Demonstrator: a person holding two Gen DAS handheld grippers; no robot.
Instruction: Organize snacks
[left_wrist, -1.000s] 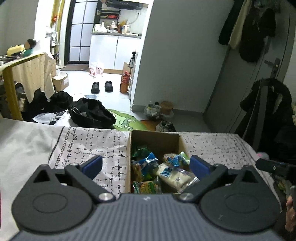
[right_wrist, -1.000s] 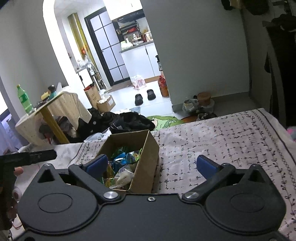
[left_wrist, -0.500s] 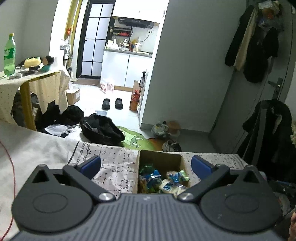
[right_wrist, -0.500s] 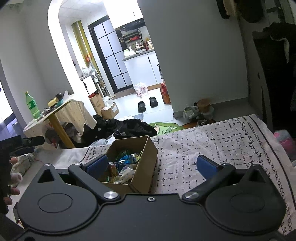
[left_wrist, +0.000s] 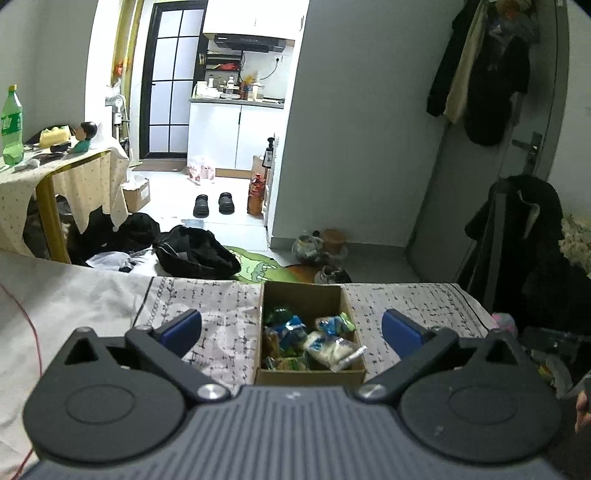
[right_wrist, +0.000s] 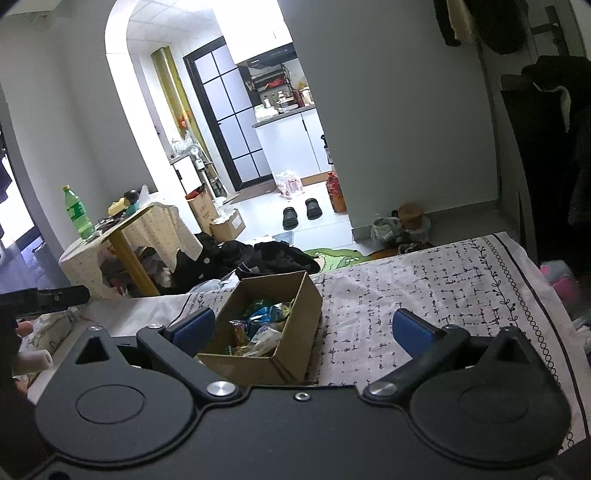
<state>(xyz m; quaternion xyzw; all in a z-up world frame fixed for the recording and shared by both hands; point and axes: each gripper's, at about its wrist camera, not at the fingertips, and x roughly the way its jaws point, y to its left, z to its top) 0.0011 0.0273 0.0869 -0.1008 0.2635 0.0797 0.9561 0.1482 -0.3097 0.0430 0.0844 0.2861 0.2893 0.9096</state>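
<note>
Overhead, both hand-held grippers, left (left_wrist: 291, 328) and right (right_wrist: 301, 328), spread wide, empty, cardboard box (left_wrist: 310, 295) of snack packets (left_wrist: 332, 347), labels unreadable

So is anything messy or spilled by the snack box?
Nothing is spilled. The cardboard box sits upright on the patterned cloth, with all the snack packets jumbled loosely inside. Both tongs, left and right, are open and empty.

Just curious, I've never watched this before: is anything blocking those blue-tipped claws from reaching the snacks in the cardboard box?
Nothing visible does. The open-topped brown cardboard box has no lid; the colourful snack packets lie exposed. Both the left gripper and right gripper are open and empty.
</note>
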